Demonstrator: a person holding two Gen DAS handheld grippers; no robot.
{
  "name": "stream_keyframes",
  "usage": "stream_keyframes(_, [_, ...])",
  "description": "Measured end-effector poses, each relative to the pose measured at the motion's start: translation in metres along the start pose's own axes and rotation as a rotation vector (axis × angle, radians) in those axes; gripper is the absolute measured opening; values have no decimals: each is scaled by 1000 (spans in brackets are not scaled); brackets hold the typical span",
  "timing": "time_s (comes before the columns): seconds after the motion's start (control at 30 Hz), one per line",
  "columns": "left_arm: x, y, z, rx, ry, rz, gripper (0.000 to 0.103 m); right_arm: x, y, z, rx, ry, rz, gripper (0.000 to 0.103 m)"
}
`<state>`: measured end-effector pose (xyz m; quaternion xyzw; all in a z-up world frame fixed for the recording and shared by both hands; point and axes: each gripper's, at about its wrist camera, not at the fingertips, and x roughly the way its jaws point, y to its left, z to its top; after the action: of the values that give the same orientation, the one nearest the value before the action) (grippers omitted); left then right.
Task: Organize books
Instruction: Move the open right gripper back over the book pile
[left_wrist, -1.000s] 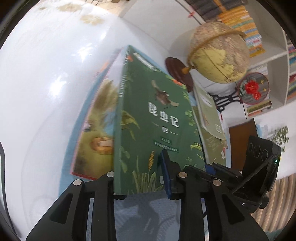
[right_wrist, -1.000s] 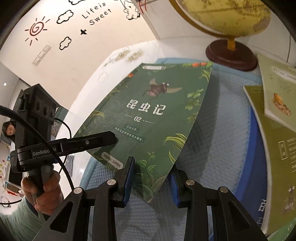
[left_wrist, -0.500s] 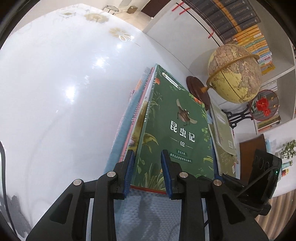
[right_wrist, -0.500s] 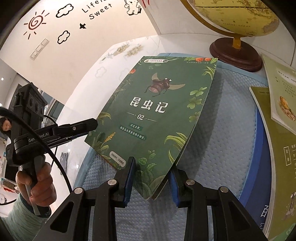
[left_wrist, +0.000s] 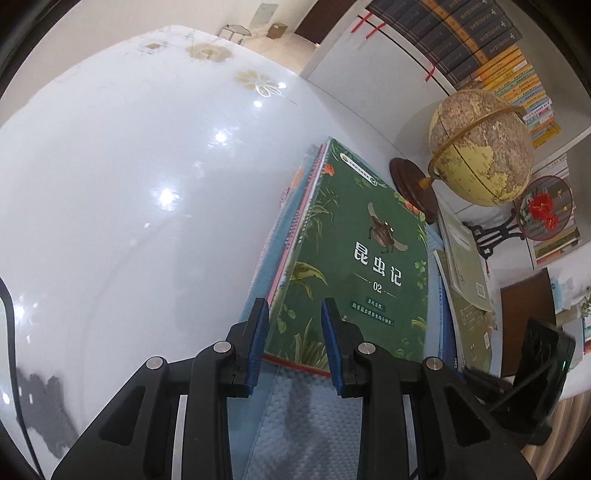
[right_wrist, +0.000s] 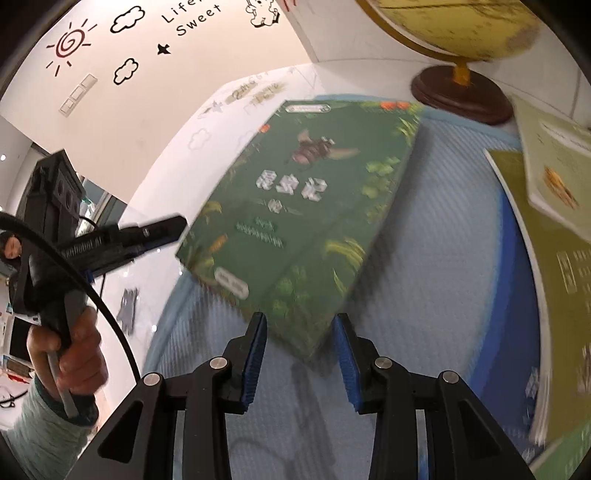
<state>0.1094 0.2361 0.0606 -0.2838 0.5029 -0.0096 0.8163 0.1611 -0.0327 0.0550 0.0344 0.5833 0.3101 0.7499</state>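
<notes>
A green book with a beetle on its cover (left_wrist: 369, 258) (right_wrist: 303, 206) lies on top of a stack of books (left_wrist: 295, 221) on a blue mat (right_wrist: 424, 295). My left gripper (left_wrist: 293, 325) hovers over the book's near left corner with its jaws a little apart and no pad pressing the book. In the right wrist view the left gripper (right_wrist: 173, 227) ends just beside that corner. My right gripper (right_wrist: 300, 332) straddles the book's near right corner. Its jaws are opening, and a gap shows between the pads and the corner.
A globe (left_wrist: 480, 147) on a dark wooden base (right_wrist: 461, 96) stands behind the mat. Olive and pale green books (left_wrist: 465, 258) (right_wrist: 554, 258) lie overlapped to the right. Glossy white table (left_wrist: 129, 184) spreads to the left. A person's hand (right_wrist: 70, 354) holds the left gripper's handle.
The green book came down from a steep tilt to lie flat on the stack. The right gripper's jaws widened off its corner. The left gripper drew back toward the near edge.
</notes>
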Motion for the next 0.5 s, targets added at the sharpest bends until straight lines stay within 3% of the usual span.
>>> stream_keyframes(0.23, [-13,-18,-10,26,-11,-10,26,-25,-11,-46,58,0,11,39])
stream_keyframes(0.5, [1,-78,-39,167,70,-66,26,-52,-33,-104,125,1,-34,44])
